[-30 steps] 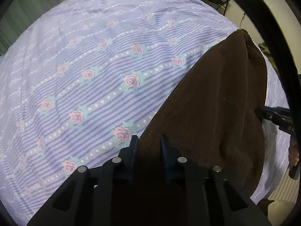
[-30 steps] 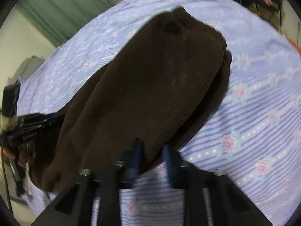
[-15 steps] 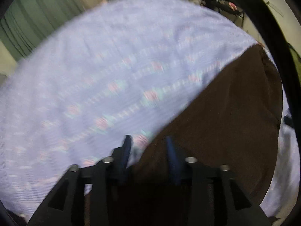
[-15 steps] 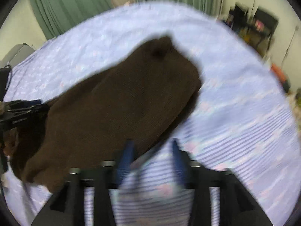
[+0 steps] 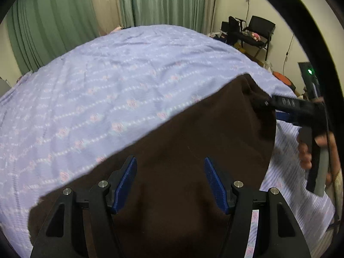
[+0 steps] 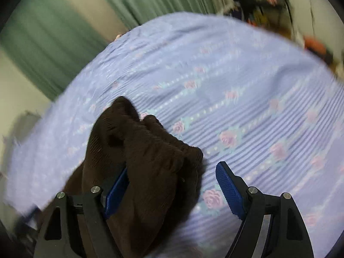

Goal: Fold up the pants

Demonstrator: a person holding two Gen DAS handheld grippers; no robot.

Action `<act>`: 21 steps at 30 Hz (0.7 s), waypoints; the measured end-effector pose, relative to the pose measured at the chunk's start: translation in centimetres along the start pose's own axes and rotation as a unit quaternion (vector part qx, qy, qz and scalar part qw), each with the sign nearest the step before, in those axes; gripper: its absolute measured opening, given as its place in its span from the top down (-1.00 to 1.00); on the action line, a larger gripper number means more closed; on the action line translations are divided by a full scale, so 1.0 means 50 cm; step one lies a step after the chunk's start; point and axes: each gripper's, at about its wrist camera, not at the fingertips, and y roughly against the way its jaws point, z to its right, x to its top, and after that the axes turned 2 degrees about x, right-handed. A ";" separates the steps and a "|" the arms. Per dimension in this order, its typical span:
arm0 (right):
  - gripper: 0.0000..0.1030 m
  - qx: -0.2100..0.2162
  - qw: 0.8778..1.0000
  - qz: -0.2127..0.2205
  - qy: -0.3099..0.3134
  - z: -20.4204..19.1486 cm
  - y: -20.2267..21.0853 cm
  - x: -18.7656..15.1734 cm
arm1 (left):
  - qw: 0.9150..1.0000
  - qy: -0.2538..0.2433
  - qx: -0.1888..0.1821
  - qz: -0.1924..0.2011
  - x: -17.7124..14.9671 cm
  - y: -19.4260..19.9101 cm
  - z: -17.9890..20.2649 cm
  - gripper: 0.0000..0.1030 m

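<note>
So the brown pants (image 5: 193, 150) are lying folded over on the bed, on top of the lilac bedsheet (image 5: 107, 86) with the little rose stripes. They sit at the near right part of the bed in the left wrist view, running from the near edge out toward the right corner.

The left gripper (image 5: 169, 180) has its blue pads spread apart, and they've just been opening. The pants are right under and between them, but the pads aren't pressing on the fabric as far as I can see.

The right gripper (image 6: 172, 189) is also spread wide and has likewise just been opening. A bunched, ribbed bit of the pants (image 6: 146, 161) (looks like the waistband end) sits between its fingers, lying against the left pad, while the right pad is clear of it over the sheet. So nothing is pinched.

In the left view you can also see the right gripper (image 5: 266, 103) at the far right corner of the pants, with the person's hand (image 5: 311, 148) on its handle. Green curtains (image 5: 64, 21) at the far side, and a black chair (image 5: 258, 32) at the far right. The right view is pretty blurry
</note>
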 end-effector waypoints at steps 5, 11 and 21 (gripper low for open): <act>-0.02 0.037 0.999 -0.013 -0.018 0.020 -0.042 -0.006 | 1.000 0.011 0.002 -0.027 -0.028 -0.029 0.010 -0.25; 0.38 0.041 0.999 0.013 -0.014 0.009 0.042 -0.004 | 0.998 0.054 -0.021 -0.018 -0.030 -0.019 0.008 -0.22; 0.38 -0.028 0.999 0.025 0.029 -0.012 0.132 -0.042 | 0.992 0.082 -0.057 -0.076 -0.030 -0.123 0.032 0.64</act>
